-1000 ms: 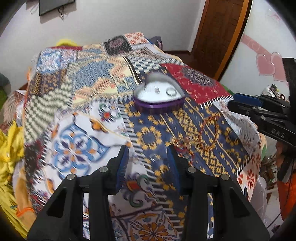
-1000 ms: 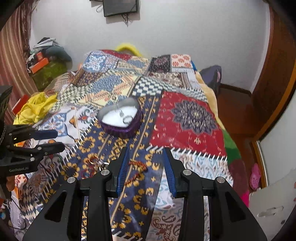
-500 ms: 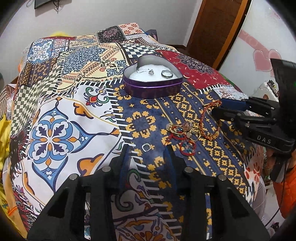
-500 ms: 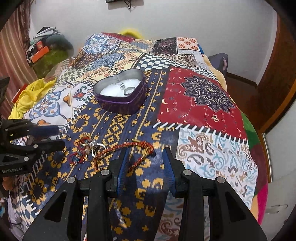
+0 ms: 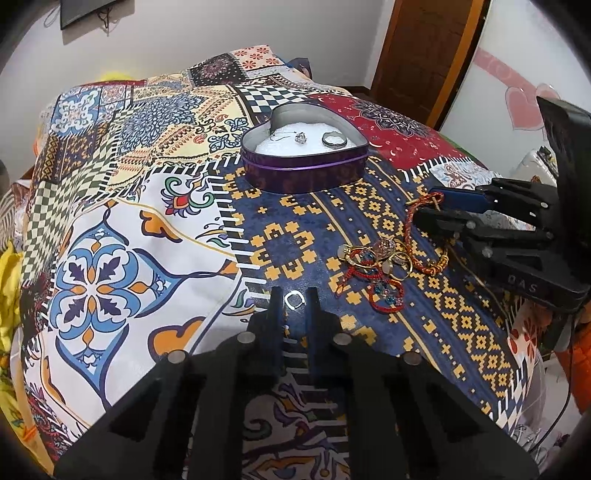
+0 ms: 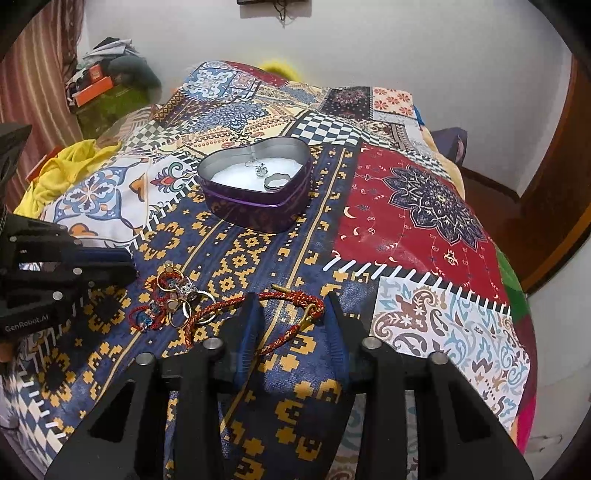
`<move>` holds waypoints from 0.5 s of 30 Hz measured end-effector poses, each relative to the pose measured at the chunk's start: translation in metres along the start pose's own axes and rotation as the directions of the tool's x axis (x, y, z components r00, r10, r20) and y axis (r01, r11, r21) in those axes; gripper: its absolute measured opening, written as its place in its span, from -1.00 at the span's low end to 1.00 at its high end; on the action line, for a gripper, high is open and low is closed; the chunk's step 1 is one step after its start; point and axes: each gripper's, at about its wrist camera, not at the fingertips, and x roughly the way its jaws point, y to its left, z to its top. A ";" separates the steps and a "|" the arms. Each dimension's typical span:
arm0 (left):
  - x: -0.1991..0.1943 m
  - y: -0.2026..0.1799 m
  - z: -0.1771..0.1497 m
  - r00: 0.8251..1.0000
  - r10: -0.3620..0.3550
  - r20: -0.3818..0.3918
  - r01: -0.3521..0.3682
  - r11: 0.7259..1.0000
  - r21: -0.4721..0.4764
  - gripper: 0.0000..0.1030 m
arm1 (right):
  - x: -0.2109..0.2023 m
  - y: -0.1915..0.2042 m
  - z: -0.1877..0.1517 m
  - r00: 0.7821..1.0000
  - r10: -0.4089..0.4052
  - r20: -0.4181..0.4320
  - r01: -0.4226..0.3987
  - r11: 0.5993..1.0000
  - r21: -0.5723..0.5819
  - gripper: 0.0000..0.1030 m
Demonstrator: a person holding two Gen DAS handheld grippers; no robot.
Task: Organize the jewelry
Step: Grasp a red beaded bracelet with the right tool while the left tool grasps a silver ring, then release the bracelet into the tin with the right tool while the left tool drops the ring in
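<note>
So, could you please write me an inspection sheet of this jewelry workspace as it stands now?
Surface: patchwork bedspread over a bed.
Job's things: heart-shaped tin, open, holding a pendant and a ring; a small silver ring loose on the spread; red braided bracelet; a tangled pile of rings and red cords.
Clutter: yellow cloth at the bed's edge; heaped items by the wall.
Grippers: left gripper open, straddling the silver ring; right gripper open, around the bracelet's clasp end.
Cables: dangling wires below a wall-mounted object.
Surroundings: white wall, wooden door, heart stickers.
</note>
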 end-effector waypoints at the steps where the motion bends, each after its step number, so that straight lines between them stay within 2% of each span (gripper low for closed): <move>1: 0.000 -0.001 0.000 1.000 0.005 0.002 -0.005 1.000 0.005 -0.83 | 0.000 0.001 0.000 1.000 0.003 0.000 -0.003 1.000 -0.004 -0.74; 2: -0.001 -0.001 0.000 1.000 0.010 0.003 -0.010 1.000 0.008 -0.83 | -0.001 0.001 0.000 1.000 0.009 -0.001 -0.009 1.000 -0.003 -0.81; 6: -0.005 -0.002 0.000 1.000 0.015 0.008 -0.015 1.000 -0.004 -0.83 | -0.006 -0.001 0.000 1.000 0.017 0.011 -0.018 1.000 0.014 -0.88; 15: -0.028 -0.003 0.004 0.998 0.033 0.056 -0.032 0.999 -0.011 -0.83 | -0.037 -0.006 0.009 0.996 0.024 0.085 -0.028 0.998 0.051 -0.88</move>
